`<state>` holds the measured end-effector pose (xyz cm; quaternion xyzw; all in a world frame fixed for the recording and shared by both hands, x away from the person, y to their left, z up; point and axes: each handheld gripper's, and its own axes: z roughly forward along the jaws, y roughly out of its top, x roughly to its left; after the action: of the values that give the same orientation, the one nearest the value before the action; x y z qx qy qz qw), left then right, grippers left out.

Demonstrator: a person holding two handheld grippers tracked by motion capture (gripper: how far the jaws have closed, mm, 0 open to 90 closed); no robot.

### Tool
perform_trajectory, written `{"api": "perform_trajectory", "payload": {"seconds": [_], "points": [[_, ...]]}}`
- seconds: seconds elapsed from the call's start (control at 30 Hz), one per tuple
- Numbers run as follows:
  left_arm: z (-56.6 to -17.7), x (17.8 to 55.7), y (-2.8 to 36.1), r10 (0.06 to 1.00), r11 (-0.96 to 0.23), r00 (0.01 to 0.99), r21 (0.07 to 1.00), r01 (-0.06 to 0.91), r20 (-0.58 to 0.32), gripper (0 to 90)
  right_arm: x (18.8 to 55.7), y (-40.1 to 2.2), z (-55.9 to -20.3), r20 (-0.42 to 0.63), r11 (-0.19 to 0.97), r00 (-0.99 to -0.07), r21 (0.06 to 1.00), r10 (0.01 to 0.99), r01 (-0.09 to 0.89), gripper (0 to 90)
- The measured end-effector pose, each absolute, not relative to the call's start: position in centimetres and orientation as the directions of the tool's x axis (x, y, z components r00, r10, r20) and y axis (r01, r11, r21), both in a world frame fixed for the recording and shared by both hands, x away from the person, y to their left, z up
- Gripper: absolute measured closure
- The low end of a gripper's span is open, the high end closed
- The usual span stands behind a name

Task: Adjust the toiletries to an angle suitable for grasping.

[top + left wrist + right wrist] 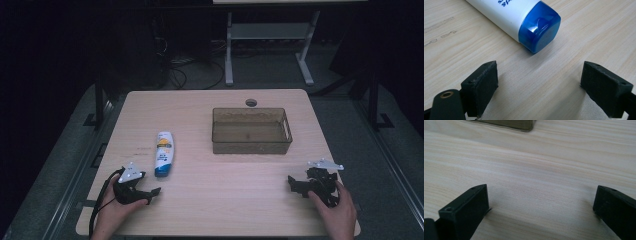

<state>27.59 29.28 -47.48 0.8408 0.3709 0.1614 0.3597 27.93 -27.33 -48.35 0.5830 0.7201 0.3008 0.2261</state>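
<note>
High view: white bottle (163, 153) with a blue cap lies flat on the light wood table (220, 200), cap end toward the person, on the left half. Left claw (152, 192) sits just below and slightly left of the bottle, near its cap end, not touching, held in the person's left hand (116, 212), cable looping off to the left. Right claw (292, 184) is well apart from the bottle at the table's right front, held in the right hand (337, 212), jaws pointing left. Translucent brown bin (251, 144) stands right of centre toward the far edge, apart from both claws; a round cable hole (251, 102) sits behind it. Room is dark: grey floor, white frame legs (229, 50) and loose cables behind the table. Left gripper view: left claw (539, 82) wide open, nothing between the pads, both pads low over bare wood. Bottle (506, 12) comes in from the top left, its blue cap (539, 26) just ahead of the gap between the jaws, no contact. Pale wood grain, a few faint scuffs at left. Right gripper view: right claw (540, 202) also wide open, nothing between the jaws, bare wood grain under it. A bottom corner of the bin (509, 124) shows at the top edge, well ahead of the jaws.
</note>
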Motion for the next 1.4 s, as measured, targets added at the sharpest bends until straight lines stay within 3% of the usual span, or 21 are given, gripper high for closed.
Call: {"api": "perform_trajectory", "payload": {"seconds": [0.3, 0.5, 0.6, 0.67, 0.9, 1.4], "points": [[-47.5, 27.6, 29.3, 0.745, -0.463, 0.668, 0.726, 0.508, 0.008, 15.7, 28.1, -27.3, -48.3, 0.027, 0.139, -0.218, 0.696, 0.976, 0.705, 0.0], [-47.0, 27.2, 29.5, 0.747, -0.458, 0.665, 0.727, 0.511, 0.003, 37.6, 28.1, -27.3, -48.3, 0.025, 0.140, -0.219, 0.696, 0.975, 0.704, 0.0], [-46.8, 27.2, 29.6, 0.738, -0.459, 0.675, 0.728, 0.510, -0.008, 43.0, 28.1, -27.3, -48.3, 0.025, 0.140, -0.219, 0.696, 0.975, 0.704, 0.0], [-46.4, 27.0, 29.6, 0.726, -0.457, 0.687, 0.736, 0.500, -0.016, 55.9, 28.1, -27.3, -48.3, 0.025, 0.141, -0.220, 0.696, 0.975, 0.704, 0.0], [-45.2, 26.8, 30.0, 0.704, -0.428, 0.708, 0.763, 0.485, -0.055, 88.1, 28.1, -27.3, -48.3, 0.025, 0.143, -0.222, 0.695, 0.975, 0.704, 0.0], [-43.3, 27.9, 29.5, 0.684, -0.352, 0.714, 0.791, 0.500, -0.146, 90.0, 28.1, -27.3, -48.3, 0.023, 0.147, -0.227, 0.697, 0.974, 0.702, 0.0]]}}
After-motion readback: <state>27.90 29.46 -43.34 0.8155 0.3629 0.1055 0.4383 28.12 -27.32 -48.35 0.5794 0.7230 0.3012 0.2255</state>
